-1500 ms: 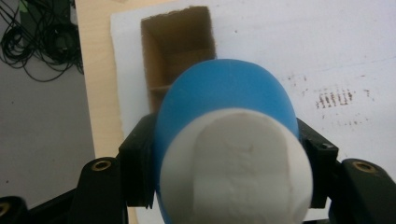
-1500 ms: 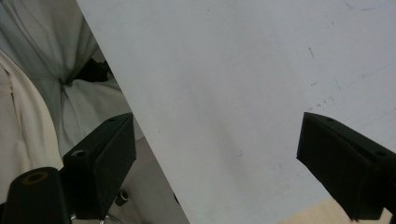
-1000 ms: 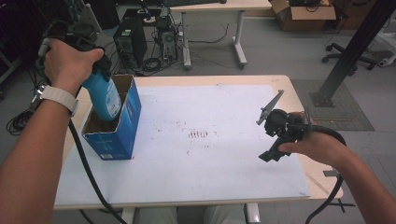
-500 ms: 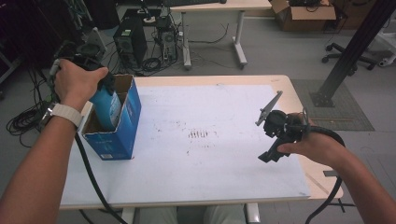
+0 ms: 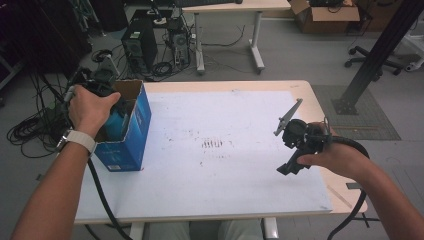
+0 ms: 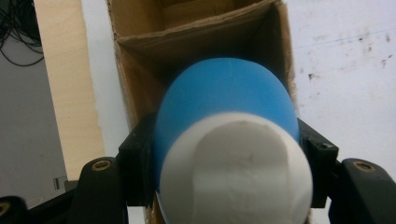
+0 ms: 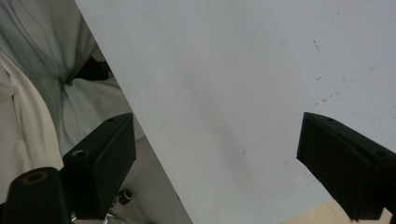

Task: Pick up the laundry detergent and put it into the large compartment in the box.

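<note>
The wide wooden surface (image 5: 320, 107) with its white scuffed sheet carries, at its left edge, a tall open-topped blue cardboard box (image 5: 131, 131) with brown inner walls; a round blue plastic bottle with a white cap (image 6: 229, 154) hangs partly inside that box, pinched across its body by the left hand-held gripper (image 6: 224, 154), whose black jaws are closed on it from both sides, the cap end nearest the camera and the base pointing down into the box; the right hand-held gripper (image 7: 219, 158) hovers spread wide and empty over the sheet near the front right edge, well apart from the box; the likely trouble is that the bottle catches the box's wall or inner divider and tips the light box, since nothing steadies it; a smooth round body could also slip if the grip loosens early.
</note>
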